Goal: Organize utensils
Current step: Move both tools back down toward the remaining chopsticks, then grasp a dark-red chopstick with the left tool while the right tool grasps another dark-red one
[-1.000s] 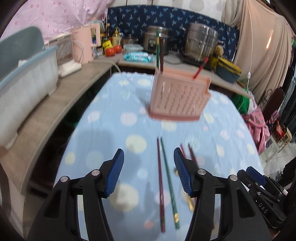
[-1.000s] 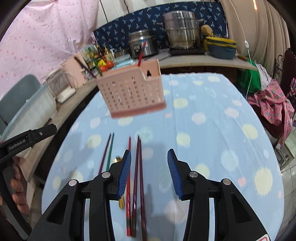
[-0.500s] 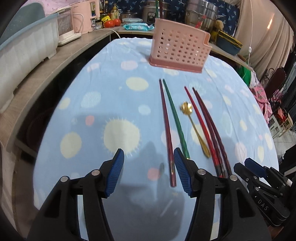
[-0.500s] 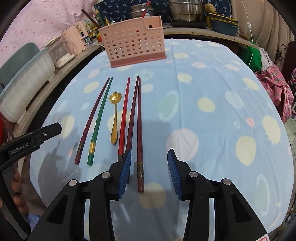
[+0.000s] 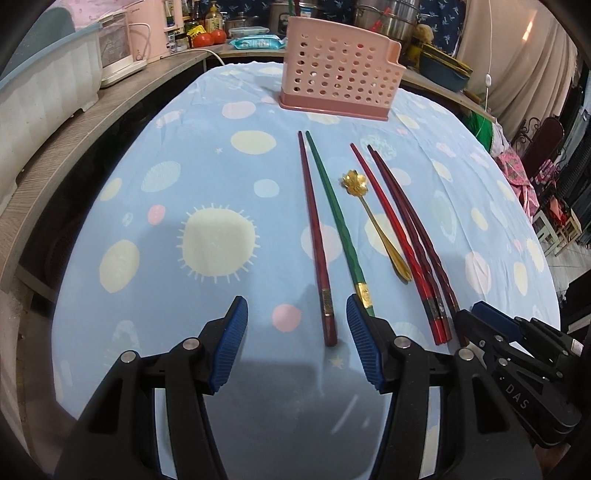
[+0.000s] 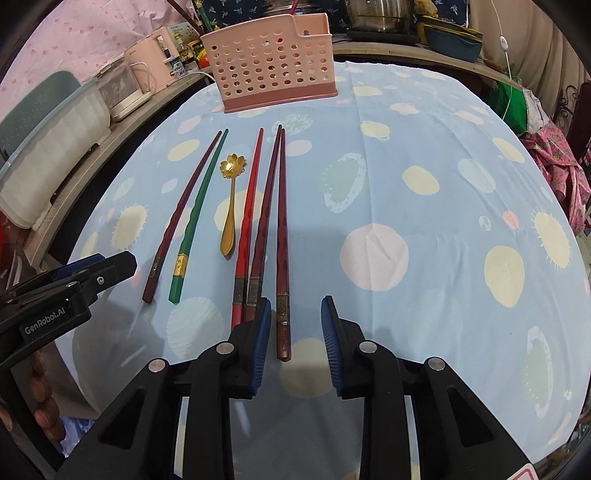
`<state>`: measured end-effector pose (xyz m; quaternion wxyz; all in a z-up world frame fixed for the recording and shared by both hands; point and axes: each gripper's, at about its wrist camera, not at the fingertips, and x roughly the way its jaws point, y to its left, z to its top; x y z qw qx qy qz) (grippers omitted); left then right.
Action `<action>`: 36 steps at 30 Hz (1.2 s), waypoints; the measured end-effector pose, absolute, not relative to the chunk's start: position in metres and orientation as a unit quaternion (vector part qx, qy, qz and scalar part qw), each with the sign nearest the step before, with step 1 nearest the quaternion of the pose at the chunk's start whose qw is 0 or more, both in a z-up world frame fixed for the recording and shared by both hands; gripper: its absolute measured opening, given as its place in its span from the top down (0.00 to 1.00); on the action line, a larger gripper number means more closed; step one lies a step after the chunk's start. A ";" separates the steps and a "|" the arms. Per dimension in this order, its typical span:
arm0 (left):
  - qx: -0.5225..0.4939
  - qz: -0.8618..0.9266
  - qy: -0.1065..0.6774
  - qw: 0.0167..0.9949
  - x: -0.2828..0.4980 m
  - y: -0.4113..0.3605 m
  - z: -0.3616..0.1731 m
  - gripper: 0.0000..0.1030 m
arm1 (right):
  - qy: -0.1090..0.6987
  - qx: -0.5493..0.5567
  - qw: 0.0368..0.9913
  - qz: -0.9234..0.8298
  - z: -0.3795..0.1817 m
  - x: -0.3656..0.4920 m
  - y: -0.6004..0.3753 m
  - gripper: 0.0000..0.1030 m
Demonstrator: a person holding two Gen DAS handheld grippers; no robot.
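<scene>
A pink perforated utensil holder [image 5: 338, 81] [image 6: 275, 70] stands at the far end of the blue spotted tablecloth. Several chopsticks lie side by side: a dark red one [image 5: 314, 236], a green one [image 5: 336, 218], a bright red one [image 5: 395, 232] and two maroon ones [image 6: 282, 236]. A gold flower spoon [image 5: 373, 218] [image 6: 231, 199] lies among them. My left gripper [image 5: 295, 343] is open, its fingers either side of the dark red chopstick's near end. My right gripper [image 6: 293, 339] is open around a maroon chopstick's near end.
A wooden counter [image 5: 74, 140] runs along the left with a white bin [image 5: 40, 96], a pink kettle and bottles. Pots [image 6: 380, 14] and a blue box stand behind the table. The table's right edge drops to clutter and chairs [image 5: 546, 155].
Both grippers have dropped down and pulled back toward the near ends of the chopsticks. The holder now looks farther away. Both jaws stayed open.
</scene>
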<state>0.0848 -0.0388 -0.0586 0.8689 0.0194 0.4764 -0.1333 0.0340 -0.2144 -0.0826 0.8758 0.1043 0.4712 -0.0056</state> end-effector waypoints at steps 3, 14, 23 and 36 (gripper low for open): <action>0.021 -0.135 0.482 0.866 0.085 -0.041 -0.063 0.50 | 0.473 0.104 0.875 -0.005 -0.085 0.033 -0.215 0.75; 0.022 -0.135 0.498 0.856 0.087 -0.043 -0.076 0.52 | 0.475 0.098 0.874 -0.004 -0.087 0.034 -0.213 0.80; 0.023 -0.135 0.498 0.857 0.089 -0.044 -0.079 0.61 | 0.475 0.091 0.875 -0.005 -0.088 0.034 -0.211 0.82; 0.027 -0.142 0.497 0.856 0.091 -0.045 -0.080 0.93 | 0.475 0.083 0.876 -0.003 -0.088 0.033 -0.207 0.91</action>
